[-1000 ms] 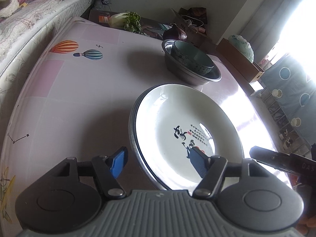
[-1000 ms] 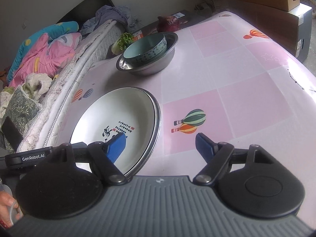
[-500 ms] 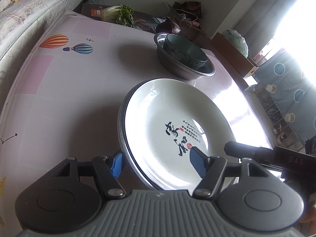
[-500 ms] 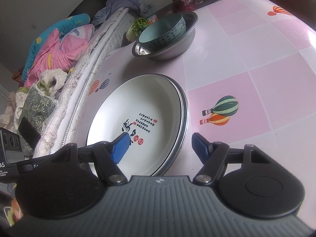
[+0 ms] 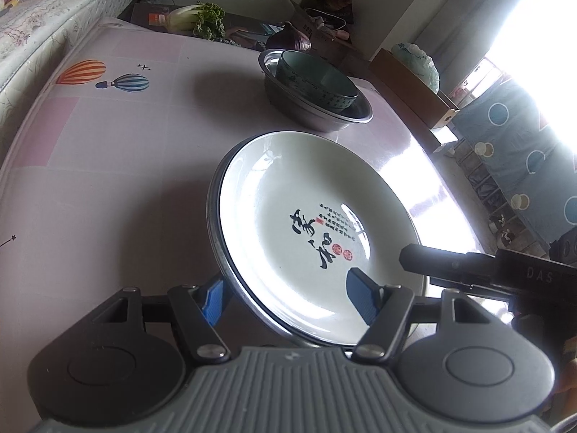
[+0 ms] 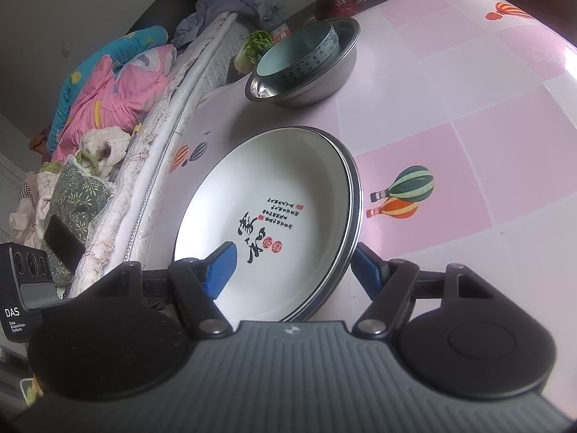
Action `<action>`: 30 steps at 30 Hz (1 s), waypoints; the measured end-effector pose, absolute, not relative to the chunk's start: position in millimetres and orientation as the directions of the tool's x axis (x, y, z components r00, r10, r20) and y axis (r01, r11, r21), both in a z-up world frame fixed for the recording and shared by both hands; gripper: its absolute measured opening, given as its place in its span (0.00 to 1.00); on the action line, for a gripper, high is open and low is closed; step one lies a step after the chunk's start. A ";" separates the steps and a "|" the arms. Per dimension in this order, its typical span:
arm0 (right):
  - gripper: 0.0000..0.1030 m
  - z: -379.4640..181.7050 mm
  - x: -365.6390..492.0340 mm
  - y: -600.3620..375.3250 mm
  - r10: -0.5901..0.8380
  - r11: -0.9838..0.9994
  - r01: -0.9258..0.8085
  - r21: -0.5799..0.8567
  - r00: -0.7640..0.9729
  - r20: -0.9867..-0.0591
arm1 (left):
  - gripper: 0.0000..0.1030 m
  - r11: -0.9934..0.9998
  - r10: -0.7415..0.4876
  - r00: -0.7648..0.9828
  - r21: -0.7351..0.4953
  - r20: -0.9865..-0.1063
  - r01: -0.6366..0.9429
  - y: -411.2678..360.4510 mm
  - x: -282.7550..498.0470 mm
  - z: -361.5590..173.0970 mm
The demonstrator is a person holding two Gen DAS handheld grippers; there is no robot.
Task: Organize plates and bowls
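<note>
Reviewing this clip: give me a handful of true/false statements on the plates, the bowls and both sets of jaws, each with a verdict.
1. The white plate lies on top of other plates. True.
2. The green bowl stands directly on the table. False: it sits inside the steel bowl.
3. The left gripper has its jaws straddling the plate stack's rim. True.
4. The right gripper holds the steel bowl. False: its jaws straddle the plate stack's other rim, one finger over the white plate.
5. The white plate is plain. False: it bears black calligraphy and red seals.
</note>
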State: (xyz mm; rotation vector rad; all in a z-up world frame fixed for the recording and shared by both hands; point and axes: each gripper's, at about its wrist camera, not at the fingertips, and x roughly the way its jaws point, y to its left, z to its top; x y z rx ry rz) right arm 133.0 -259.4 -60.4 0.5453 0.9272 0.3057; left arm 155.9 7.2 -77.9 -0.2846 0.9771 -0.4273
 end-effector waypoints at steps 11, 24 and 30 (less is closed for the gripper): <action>0.68 -50.6 123.9 -279.8 0.390 0.860 0.021 0.510 0.619 -0.682 | 0.69 0.897 -0.439 0.537 -0.388 -0.721 0.213 16.8 151.2 -67.9; 0.69 -0.9 158.1 -310.6 0.327 0.896 -0.011 0.444 0.694 -0.642 | 0.70 0.932 -0.345 0.648 -0.327 -0.680 0.153 39.3 191.4 -26.3; 0.69 9.6 200.0 -309.8 0.320 0.912 -0.035 0.409 0.683 -0.656 | 0.70 0.959 -0.275 0.655 -0.248 -0.704 0.136 22.2 228.3 -15.5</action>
